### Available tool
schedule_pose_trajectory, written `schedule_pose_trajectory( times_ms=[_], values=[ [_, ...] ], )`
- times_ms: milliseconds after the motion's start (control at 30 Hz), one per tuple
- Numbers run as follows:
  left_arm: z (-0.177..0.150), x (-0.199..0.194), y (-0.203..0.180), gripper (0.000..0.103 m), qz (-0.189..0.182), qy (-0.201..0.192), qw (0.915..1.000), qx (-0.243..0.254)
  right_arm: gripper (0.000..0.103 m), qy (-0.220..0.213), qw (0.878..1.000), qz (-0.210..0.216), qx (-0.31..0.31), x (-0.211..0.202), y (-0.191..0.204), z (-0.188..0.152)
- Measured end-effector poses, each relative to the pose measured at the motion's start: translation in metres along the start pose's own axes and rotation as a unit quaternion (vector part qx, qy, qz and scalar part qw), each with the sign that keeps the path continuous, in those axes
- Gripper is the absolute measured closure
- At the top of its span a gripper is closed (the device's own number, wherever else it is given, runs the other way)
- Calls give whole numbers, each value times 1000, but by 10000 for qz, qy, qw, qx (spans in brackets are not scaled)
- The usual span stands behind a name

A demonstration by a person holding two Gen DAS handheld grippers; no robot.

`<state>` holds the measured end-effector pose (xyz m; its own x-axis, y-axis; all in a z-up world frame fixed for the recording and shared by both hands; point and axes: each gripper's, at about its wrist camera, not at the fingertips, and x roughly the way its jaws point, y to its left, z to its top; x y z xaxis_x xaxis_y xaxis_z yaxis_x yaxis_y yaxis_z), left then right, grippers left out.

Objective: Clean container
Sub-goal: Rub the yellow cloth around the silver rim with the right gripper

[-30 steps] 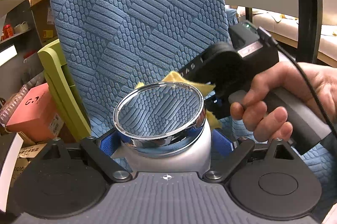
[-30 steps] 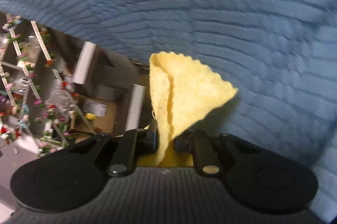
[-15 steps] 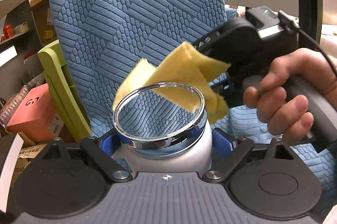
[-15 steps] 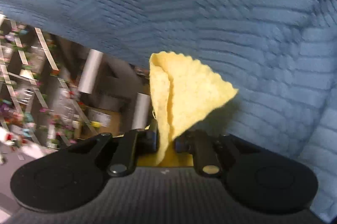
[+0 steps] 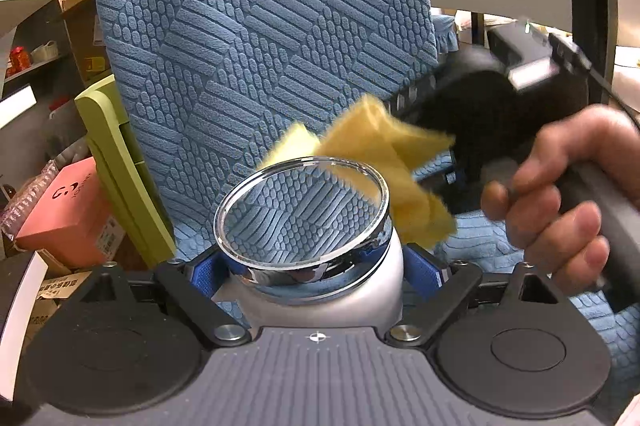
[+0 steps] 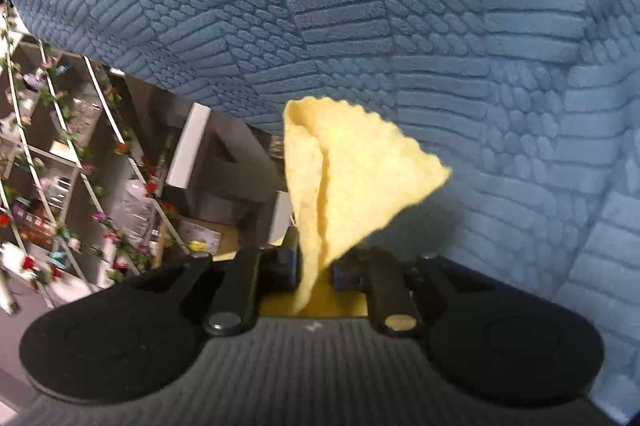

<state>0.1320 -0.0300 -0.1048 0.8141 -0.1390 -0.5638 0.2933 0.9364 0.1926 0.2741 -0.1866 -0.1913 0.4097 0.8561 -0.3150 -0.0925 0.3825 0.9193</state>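
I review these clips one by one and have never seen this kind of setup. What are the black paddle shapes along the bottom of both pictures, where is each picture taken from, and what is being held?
No robot here: a person holds a handheld two-finger gripper in each hand, and each gripper carries a wide-angle camera that looks forward along its fingers. The black paddle shapes are the gripper's own body, seen from just behind.

The left wrist view shows the left gripper shut on a silver container with a shiny, mirror-like top. To its right, the person's hand grips the other tool, which brings a yellow cloth over the container's far rim.

The right wrist view shows the right gripper shut on that same cloth.

The ribbed blue fabric fills the background in both; cluttered shelves show beside it.
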Motion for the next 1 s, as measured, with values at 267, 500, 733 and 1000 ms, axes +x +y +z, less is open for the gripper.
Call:
schedule_pose_trajectory(
  times_ms=[267, 500, 733, 1000],
  values=[
    [3, 2, -3, 11, 132, 64, 9999, -59, 86, -292, 9991, -258, 145, -7, 3, -13],
    [1, 2, 5, 7, -164, 126, 9996, 201, 86, -635, 9970, -338, 290, -26, 5, -27],
    [-4, -3, 5, 5, -284, 114, 9979, 578, 86, -929, 9922, -789, 276, -31, 6, -47],
    [-8, -14, 10, 6, -390, 61, 9975, 580, 86, -1291, 9890, -695, 188, -47, 21, -64]
  ],
)
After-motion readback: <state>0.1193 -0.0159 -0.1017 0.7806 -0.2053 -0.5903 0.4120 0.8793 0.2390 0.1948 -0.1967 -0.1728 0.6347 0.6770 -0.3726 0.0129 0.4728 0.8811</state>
